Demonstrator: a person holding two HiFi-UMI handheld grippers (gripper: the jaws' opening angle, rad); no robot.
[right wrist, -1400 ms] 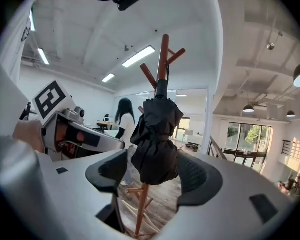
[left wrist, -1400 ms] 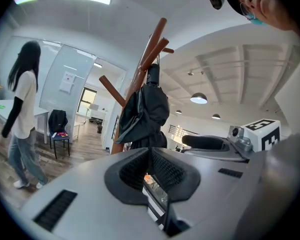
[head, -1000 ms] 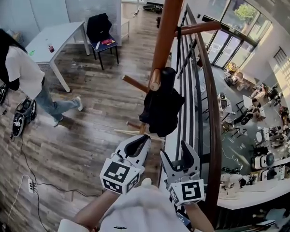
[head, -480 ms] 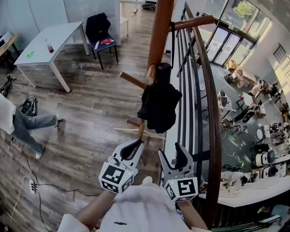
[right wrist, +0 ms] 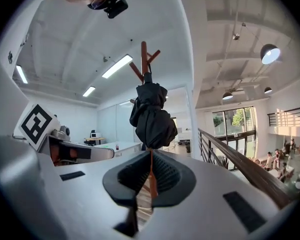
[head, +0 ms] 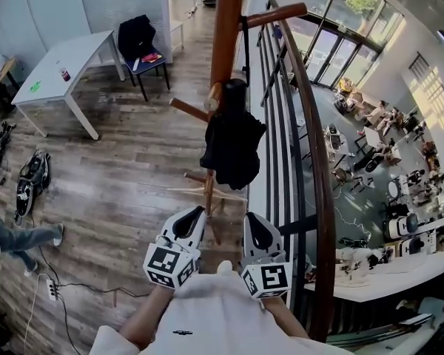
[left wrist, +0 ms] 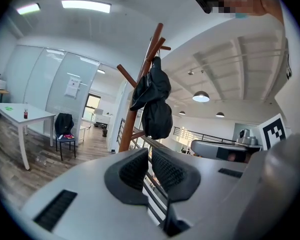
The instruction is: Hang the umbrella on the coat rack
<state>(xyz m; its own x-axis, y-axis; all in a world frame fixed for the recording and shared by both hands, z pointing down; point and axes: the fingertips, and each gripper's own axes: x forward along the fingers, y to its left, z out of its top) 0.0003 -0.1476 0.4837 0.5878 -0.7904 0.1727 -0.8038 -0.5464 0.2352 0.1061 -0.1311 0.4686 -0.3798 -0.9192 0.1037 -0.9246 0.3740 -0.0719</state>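
The black folded umbrella [head: 229, 150] hangs from a peg of the brown wooden coat rack [head: 226, 28], free of both grippers. It also shows in the left gripper view as the umbrella [left wrist: 152, 101] and in the right gripper view as the umbrella [right wrist: 151, 116], well ahead of the jaws. My left gripper [head: 198, 211] is low and close to my body, shut and empty. My right gripper [head: 253, 219] is beside it; its jaws have just been closing and now stand shut with nothing between them.
A curved wooden railing [head: 311, 124] runs along the right, with a lower floor beyond it. A white table [head: 59, 69] and a chair [head: 137, 39] with dark clothing stand at the back left. Bags [head: 31, 180], a power strip [head: 52, 287] and a person's leg [head: 15, 235] are at left.
Both grippers have sunk away from the umbrella toward my body. The right gripper's jaws went from wide open to shut. The person at left has walked almost out of view.
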